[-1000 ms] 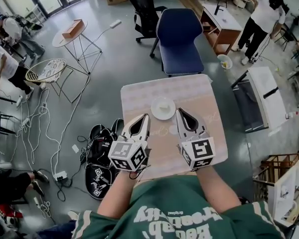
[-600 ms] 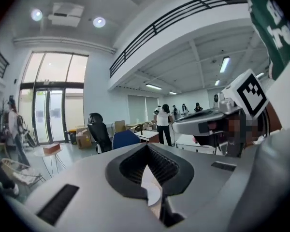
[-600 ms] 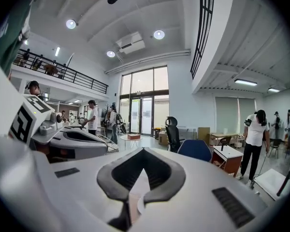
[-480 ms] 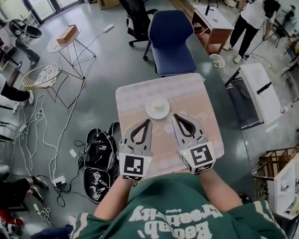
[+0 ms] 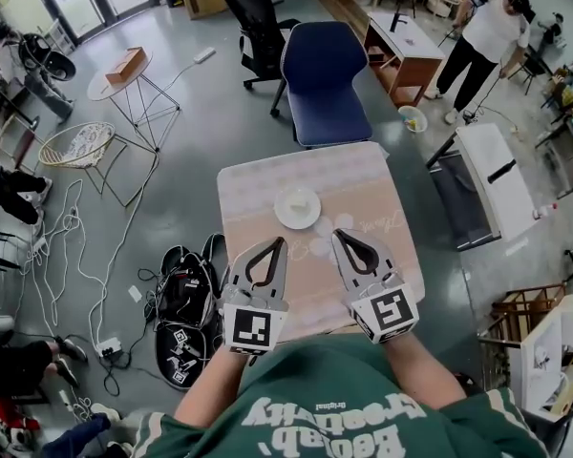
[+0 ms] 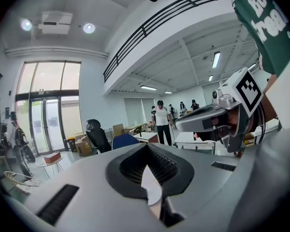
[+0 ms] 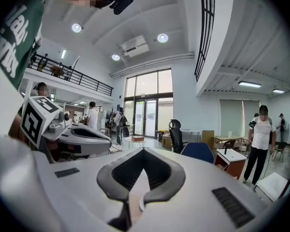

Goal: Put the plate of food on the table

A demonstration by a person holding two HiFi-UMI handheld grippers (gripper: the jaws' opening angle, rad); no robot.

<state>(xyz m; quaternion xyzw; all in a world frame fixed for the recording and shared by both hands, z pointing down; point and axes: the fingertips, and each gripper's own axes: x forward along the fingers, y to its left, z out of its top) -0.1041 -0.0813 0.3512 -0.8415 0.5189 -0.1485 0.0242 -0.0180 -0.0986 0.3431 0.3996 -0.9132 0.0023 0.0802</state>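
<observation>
One plate (image 5: 281, 216) carrying a small pale portion of food (image 5: 299, 201) lies flat on the counter (image 5: 363, 184). It sits in the far half of the top, a little left of the middle, on the side nearest the blue chair (image 5: 323, 79). Nothing props it up or overhangs an edge, and no gripper is in contact with it. Judged from how things lie, the placing looks done. The plate is already where the task wants it, and nothing appears to be left except perhaps taking the hands away from the counter.

The left gripper (image 5: 279, 242) hangs over the near part of the counter, close to the person's body and apart from the plate. Its jaws are fully together, their tips meeting in a point and the curved pads leaving only the usual loop-shaped window behind them. The left gripper view shows nothing clamped there, only the counter top and a pale sliver through the window.

The right gripper (image 5: 337, 234) is beside it, also short of the plate and clear of its rim. Its jaws are likewise closed tip to tip, and the right gripper view shows nothing held between them.
</observation>
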